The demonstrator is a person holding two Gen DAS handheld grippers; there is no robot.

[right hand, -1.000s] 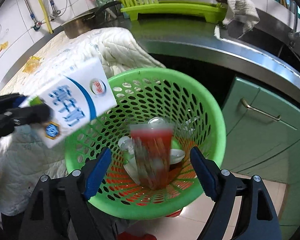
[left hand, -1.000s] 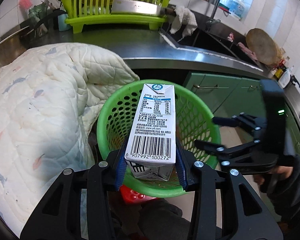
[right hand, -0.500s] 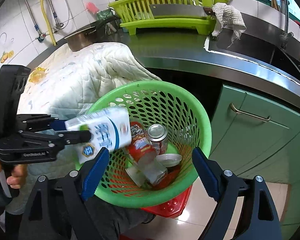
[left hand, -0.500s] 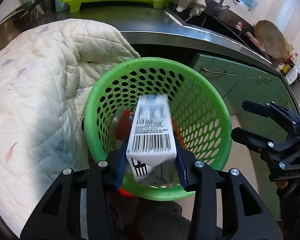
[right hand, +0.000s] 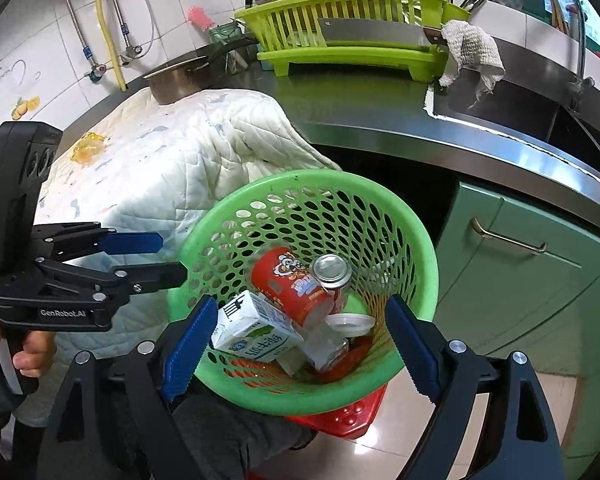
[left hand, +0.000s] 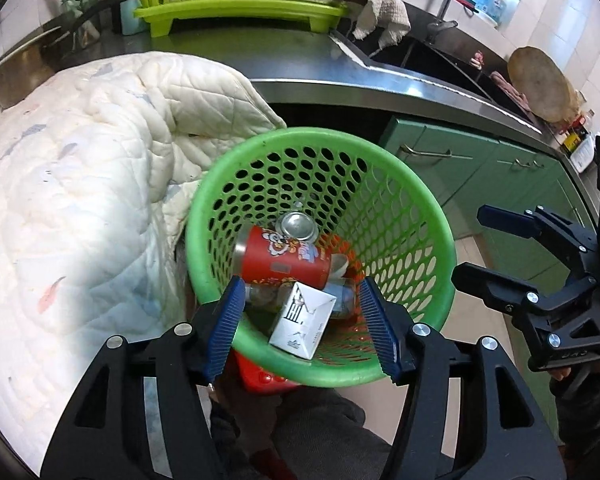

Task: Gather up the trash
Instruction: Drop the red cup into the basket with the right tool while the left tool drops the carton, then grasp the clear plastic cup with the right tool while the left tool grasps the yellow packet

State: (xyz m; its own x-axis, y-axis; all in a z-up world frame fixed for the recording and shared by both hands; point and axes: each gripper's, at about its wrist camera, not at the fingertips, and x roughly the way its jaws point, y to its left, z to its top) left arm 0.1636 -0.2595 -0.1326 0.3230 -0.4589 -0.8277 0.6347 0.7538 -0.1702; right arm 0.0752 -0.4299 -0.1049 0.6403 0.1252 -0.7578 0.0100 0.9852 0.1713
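A green perforated waste basket (left hand: 404,184) (right hand: 416,224) stands below both grippers. Inside it lie a white milk carton (left hand: 302,322) (right hand: 256,328), a red can (left hand: 284,258) (right hand: 292,284), a small silver-topped can (left hand: 298,226) (right hand: 332,270) and a clear bottle (right hand: 324,346). My left gripper (left hand: 302,330) is open and empty above the basket's near rim; it also shows from the side in the right wrist view (right hand: 168,256). My right gripper (right hand: 300,348) is open and empty above the basket; it shows at the right of the left wrist view (left hand: 470,242).
A white quilted cloth (left hand: 80,184) (right hand: 172,160) covers the surface left of the basket. A steel counter (right hand: 480,148) carries a lime dish rack (right hand: 352,28) and a sink behind. Green cabinet doors (right hand: 532,272) are at the right. A red stool (right hand: 352,416) sits under the basket.
My left gripper opened and let go of the milk carton, which dropped into the basket. The right gripper stayed open and drew back a little.
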